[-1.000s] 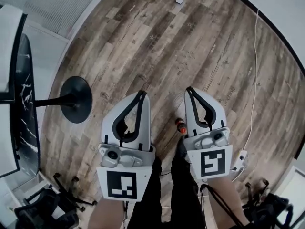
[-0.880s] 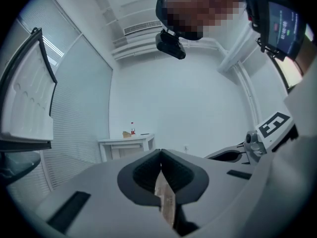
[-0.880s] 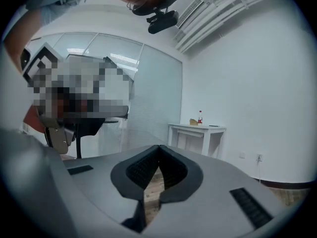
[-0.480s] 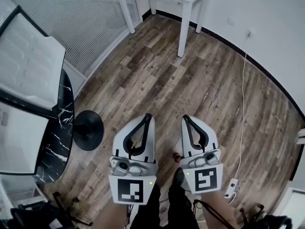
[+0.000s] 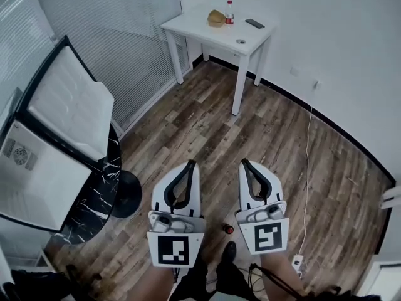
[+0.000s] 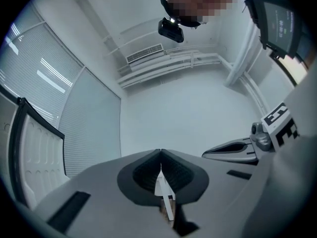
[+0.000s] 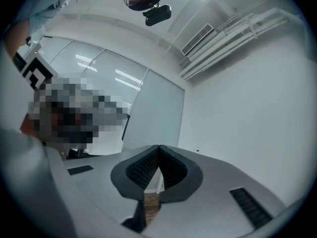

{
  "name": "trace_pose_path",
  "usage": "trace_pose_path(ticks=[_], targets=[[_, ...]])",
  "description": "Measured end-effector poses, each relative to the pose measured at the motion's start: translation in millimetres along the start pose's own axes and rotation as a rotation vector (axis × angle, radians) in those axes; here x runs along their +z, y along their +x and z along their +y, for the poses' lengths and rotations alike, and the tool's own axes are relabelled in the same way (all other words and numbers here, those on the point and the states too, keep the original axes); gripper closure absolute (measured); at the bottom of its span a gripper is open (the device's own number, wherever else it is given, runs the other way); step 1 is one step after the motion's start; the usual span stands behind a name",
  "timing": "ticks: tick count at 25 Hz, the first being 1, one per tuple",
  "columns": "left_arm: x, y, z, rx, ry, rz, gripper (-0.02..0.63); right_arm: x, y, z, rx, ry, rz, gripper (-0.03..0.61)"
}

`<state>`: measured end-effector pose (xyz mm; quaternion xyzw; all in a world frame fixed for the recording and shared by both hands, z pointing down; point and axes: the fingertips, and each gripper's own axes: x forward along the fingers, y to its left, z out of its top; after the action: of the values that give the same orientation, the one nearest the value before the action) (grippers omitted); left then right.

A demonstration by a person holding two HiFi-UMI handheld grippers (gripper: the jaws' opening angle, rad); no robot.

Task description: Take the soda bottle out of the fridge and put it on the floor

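Plainly, the soda bottle (image 5: pixel 229 229) is seen end-on in the head view. Only its red cap is shown, so its long axis is read as running straight up toward the camera. It is stood upright on the wood-plank floor (image 5: pixel 276 137), low between the two gripper bodies and just ahead of a dark shoe (image 5: pixel 229 251).

The bottle and the floor are shown by the head view alone. A white table (image 5: pixel 194 25) by the far wall is also seen there, with a small red-capped bottle (image 5: pixel 229 12) on it. The gripper views are aimed higher — at white wall, ceiling and slatted blinds. A wall vent (image 6: pixel 144 53) is caught in the left gripper view, and the neighbouring gripper is caught at its right edge.

The left gripper (image 5: pixel 190 163) is held well above the floor with its ribbed pads pressed together at the tips, and nothing is pinched between them. The right gripper (image 5: pixel 244 162) is held level beside it, likewise closed tip to tip and empty — neither is touching the bottle.
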<state>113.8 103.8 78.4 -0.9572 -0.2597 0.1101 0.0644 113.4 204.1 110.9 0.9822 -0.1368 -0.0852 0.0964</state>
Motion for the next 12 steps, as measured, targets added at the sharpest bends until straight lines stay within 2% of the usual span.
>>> trace_pose_path(ticks=[5, 12], targets=[[47.4, -7.4, 11.6, 0.04, -0.023, -0.03, 0.597, 48.7, -2.9, 0.0, 0.007, -0.029, -0.037, 0.566], [84.0, -19.8, 19.3, 0.067, -0.019, -0.058, 0.597, 90.6, -6.5, 2.5, 0.006, -0.049, -0.063, 0.566]])
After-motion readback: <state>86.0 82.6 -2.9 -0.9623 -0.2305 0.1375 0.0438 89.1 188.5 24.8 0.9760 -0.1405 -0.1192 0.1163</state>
